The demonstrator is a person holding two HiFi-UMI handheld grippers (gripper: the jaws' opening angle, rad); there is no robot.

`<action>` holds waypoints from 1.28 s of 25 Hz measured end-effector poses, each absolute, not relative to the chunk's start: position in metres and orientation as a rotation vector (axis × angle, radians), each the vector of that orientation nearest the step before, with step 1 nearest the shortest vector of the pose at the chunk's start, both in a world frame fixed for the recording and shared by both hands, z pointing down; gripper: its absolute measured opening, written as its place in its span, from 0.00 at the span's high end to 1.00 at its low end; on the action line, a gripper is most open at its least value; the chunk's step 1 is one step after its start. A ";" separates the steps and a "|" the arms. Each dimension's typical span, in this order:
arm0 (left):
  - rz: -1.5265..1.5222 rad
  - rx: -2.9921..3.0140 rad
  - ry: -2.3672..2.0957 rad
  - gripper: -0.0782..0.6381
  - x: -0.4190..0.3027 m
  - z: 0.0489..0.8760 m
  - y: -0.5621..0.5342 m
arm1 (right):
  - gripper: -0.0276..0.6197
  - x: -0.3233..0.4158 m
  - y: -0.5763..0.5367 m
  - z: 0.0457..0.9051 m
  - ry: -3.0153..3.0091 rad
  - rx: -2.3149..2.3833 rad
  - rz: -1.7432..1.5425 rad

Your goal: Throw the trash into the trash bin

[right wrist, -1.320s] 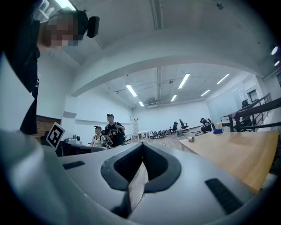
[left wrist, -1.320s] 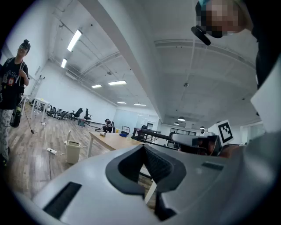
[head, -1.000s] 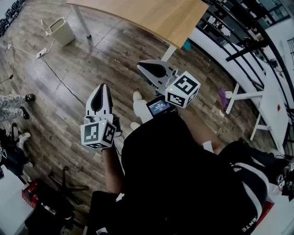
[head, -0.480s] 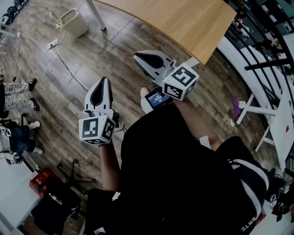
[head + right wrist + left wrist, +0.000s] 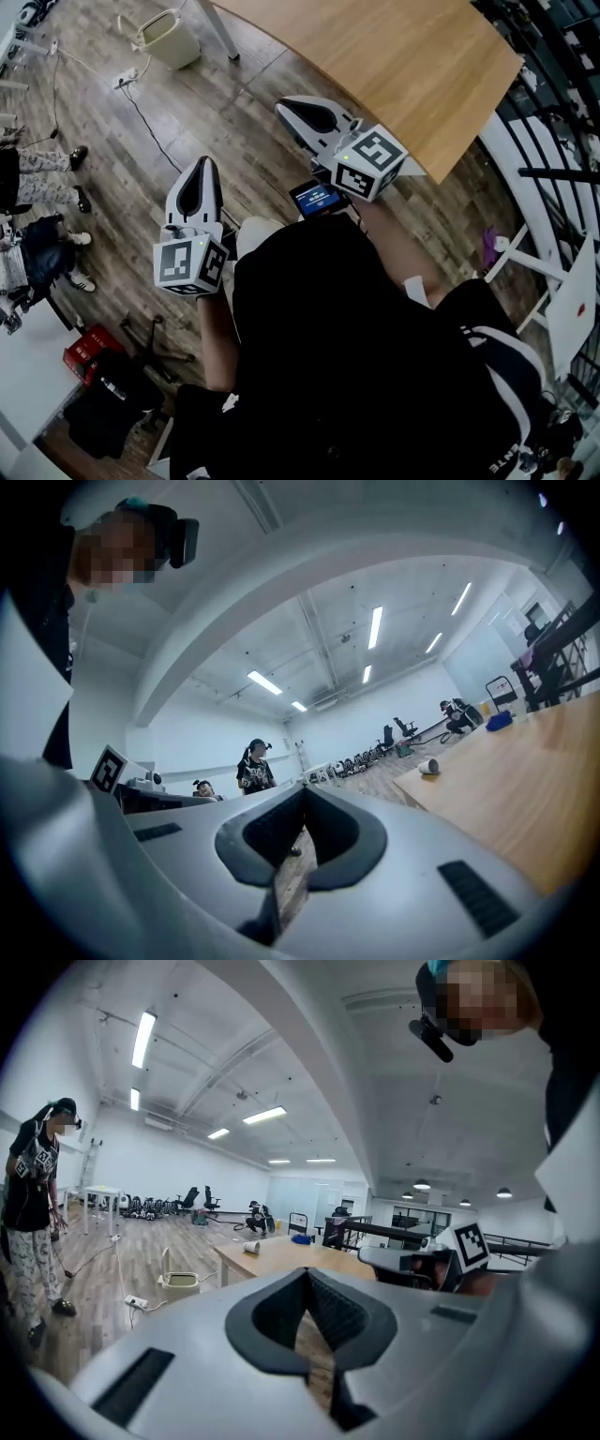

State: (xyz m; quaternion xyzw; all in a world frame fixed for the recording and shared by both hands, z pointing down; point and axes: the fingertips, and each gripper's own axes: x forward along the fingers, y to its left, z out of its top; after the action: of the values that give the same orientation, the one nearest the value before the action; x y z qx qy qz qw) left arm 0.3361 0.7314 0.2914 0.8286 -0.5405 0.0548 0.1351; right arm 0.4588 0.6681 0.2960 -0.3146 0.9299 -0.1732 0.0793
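Trash bin (image 5: 171, 37) far left on floor, well apart from both tongs. Left gripper (image 5: 201, 164): jaws together, nothing between. Right gripper (image 5: 284, 106): jaws together too, empty, nose near table (image 5: 394, 66) edge. Small paper cup (image 5: 428, 766) lies on tabletop, likely trash to bin. Nothing picked up yet; grab, carry, drop all left.

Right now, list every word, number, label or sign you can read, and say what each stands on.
"NTE": white letters on the person's dark garment, cut off at the picture's edge.
Small blue screen: text too small to read.
Marker cubes: black-and-white square patterns, no letters.
Bystander's shirt: print blurred, unreadable.
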 end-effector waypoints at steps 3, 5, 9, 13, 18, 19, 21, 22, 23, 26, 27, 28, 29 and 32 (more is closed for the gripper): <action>0.179 2.400 -1.574 0.89 0.321 0.290 0.702 | 0.96 0.443 0.640 0.300 2.775 -0.933 -0.541; 0.175 2.420 -1.563 0.89 0.316 0.289 0.681 | 0.96 0.434 0.621 0.301 2.768 -0.946 -0.547; 0.157 2.454 -1.518 0.89 0.303 0.297 0.633 | 0.96 0.411 0.585 0.304 2.805 -0.953 -0.509; 0.078 2.485 -1.461 0.89 0.281 0.297 0.571 | 0.96 0.382 0.531 0.304 2.832 -1.014 -0.468; 0.033 2.508 -1.423 0.89 0.233 0.279 0.501 | 0.96 0.330 0.471 0.289 2.869 -1.038 -0.457; 0.024 2.516 -1.421 0.89 0.222 0.273 0.489 | 0.96 0.318 0.458 0.284 2.874 -1.041 -0.451; 0.015 2.516 -1.428 0.89 0.195 0.269 0.467 | 0.96 0.291 0.434 0.276 2.886 -1.042 -0.437; 0.011 2.505 -1.436 0.89 0.179 0.269 0.457 | 0.96 0.275 0.423 0.273 2.899 -1.033 -0.426; 0.002 2.486 -1.446 0.89 0.162 0.271 0.446 | 0.96 0.259 0.413 0.271 2.916 -1.021 -0.412; -0.052 2.432 -1.456 0.89 0.121 0.273 0.422 | 0.96 0.221 0.388 0.271 2.942 -1.011 -0.387; -0.062 2.423 -1.451 0.89 0.111 0.276 0.416 | 0.96 0.212 0.381 0.272 2.941 -1.018 -0.391; -0.064 2.417 -1.445 0.89 0.104 0.279 0.410 | 0.96 0.206 0.376 0.274 2.940 -1.027 -0.395; -0.062 2.413 -1.438 0.89 0.098 0.282 0.403 | 0.96 0.200 0.370 0.277 2.944 -1.037 -0.394; -0.073 2.412 -1.412 0.89 0.090 0.283 0.382 | 0.96 0.189 0.351 0.280 2.967 -1.071 -0.375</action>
State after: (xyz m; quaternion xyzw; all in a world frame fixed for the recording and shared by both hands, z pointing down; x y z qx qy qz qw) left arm 0.0895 0.3823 0.2834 0.8499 -0.4974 -0.0258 0.1719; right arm 0.1891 0.3515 0.2795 -0.3370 0.9339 -0.1182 -0.0175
